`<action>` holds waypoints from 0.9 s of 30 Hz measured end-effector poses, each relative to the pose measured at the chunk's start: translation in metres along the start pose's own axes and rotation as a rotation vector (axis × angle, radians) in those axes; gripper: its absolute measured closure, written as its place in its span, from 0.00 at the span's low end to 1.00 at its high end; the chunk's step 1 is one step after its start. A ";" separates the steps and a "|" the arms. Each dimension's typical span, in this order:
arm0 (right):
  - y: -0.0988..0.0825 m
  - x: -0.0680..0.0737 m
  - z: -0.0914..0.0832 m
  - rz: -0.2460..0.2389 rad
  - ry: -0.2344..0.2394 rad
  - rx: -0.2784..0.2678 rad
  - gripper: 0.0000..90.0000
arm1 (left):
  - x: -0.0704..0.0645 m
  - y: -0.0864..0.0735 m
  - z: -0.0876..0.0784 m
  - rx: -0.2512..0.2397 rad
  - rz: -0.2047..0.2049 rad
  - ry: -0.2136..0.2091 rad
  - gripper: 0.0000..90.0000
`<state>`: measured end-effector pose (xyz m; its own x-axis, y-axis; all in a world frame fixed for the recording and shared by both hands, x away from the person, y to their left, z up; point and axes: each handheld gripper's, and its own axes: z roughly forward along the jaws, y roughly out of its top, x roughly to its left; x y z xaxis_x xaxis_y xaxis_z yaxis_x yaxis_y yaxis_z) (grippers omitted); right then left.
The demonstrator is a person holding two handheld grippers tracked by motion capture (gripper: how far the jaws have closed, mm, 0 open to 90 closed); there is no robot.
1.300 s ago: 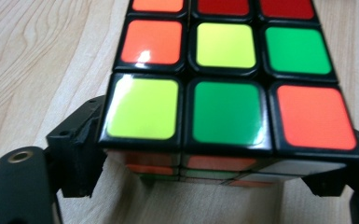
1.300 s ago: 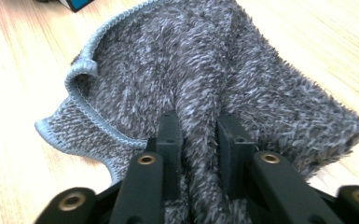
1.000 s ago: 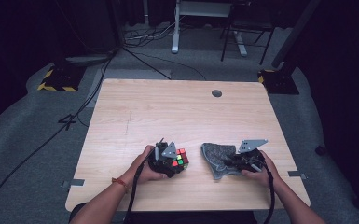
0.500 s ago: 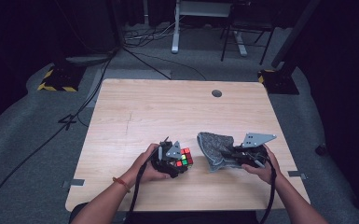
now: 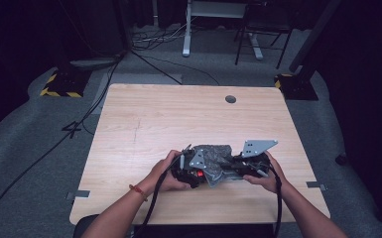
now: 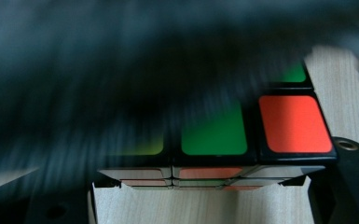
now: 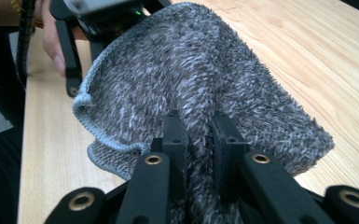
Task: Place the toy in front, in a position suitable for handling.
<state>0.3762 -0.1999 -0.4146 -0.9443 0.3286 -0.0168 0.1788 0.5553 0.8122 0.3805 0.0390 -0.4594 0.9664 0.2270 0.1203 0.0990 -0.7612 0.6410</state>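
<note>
The left gripper (image 5: 191, 171) clamps a cube (image 6: 261, 126) near the table's (image 5: 178, 119) front edge. The right gripper (image 7: 198, 135) pinches a grey cloth (image 7: 200, 79), which drapes over the cube.

A blurred grey cloth (image 6: 121, 70) covers most of the cube (image 6: 293, 123); the cloth's far side hides the cube in the right gripper view.

a speckled grey cloth (image 7: 205, 84), a cube (image 6: 256, 135) with green and orange-red squares, pale wood-grain table (image 5: 178, 119).
</note>
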 end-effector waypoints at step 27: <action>-0.001 0.018 0.005 -0.051 -0.044 0.015 0.87 | -0.005 -0.005 -0.002 0.008 -0.037 -0.015 0.38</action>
<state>0.3602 -0.1908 -0.4190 -0.9395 0.3320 -0.0840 0.1346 0.5834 0.8009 0.3750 0.0431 -0.4615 0.9656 0.2457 0.0854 0.1364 -0.7576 0.6384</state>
